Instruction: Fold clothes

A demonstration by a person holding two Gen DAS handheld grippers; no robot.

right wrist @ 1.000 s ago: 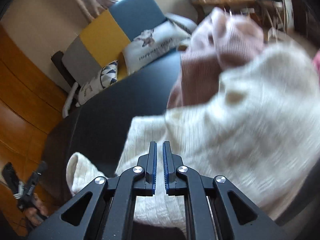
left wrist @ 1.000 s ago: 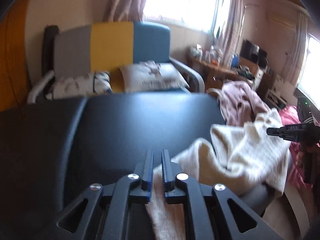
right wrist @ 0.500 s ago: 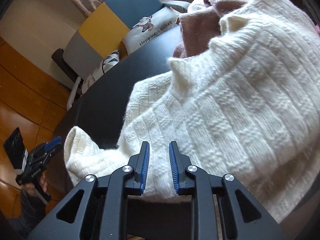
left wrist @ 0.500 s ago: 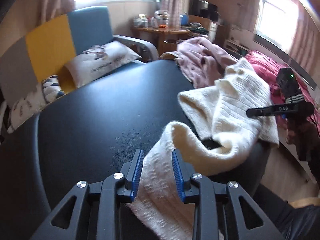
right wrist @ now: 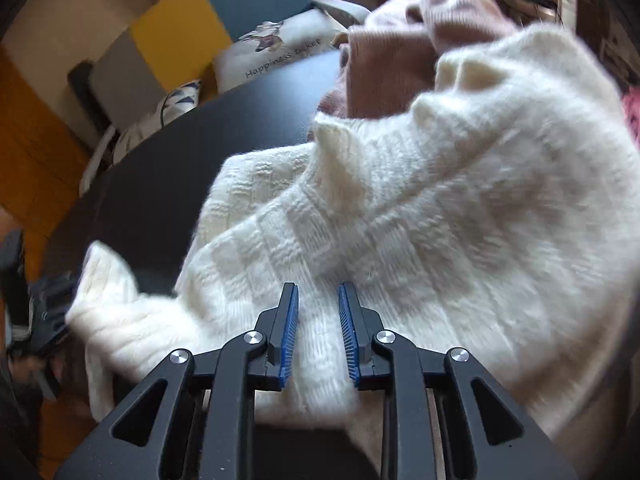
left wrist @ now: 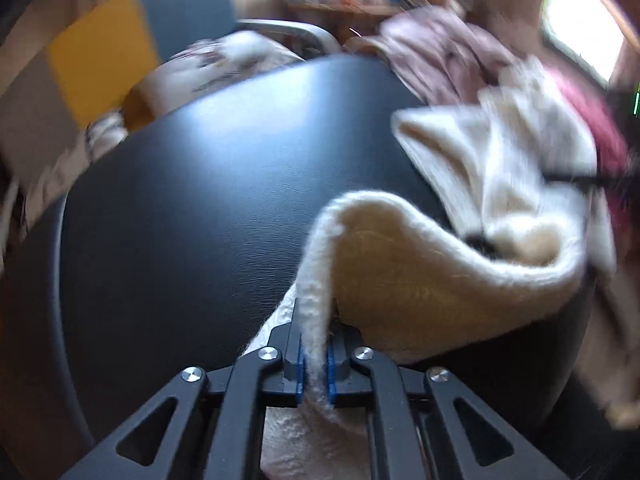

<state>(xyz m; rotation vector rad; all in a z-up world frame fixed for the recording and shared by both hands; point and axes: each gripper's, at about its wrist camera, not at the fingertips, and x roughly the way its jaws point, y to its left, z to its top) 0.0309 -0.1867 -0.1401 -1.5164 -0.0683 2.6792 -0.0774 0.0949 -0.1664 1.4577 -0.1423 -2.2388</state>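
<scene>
Left wrist view: the left tongs point(left wrist: 316, 360) have just closed on a thin fold of the cream sweater point(left wrist: 420, 280) at bottom centre; its bulk trails toward the right edge of the black desk point(left wrist: 200, 200).

Right wrist view: the right tongs point(right wrist: 319, 334), jaws parted after opening, hover low over the sweater point(right wrist: 440, 220), which spreads toward the upper right; nothing is gripped.

- The black table point(left wrist: 192, 208) lies bare across its left and middle part: open room there.
- The cream sweater point(right wrist: 440, 216) covers the right side and near edge, one fold rising as a ridge.
- A pink garment point(right wrist: 384, 76) is heaped at the far right, touching the sweater.
- A sofa point(right wrist: 172, 36) with cushions point(right wrist: 276, 56) stands close behind the table's far edge.
</scene>
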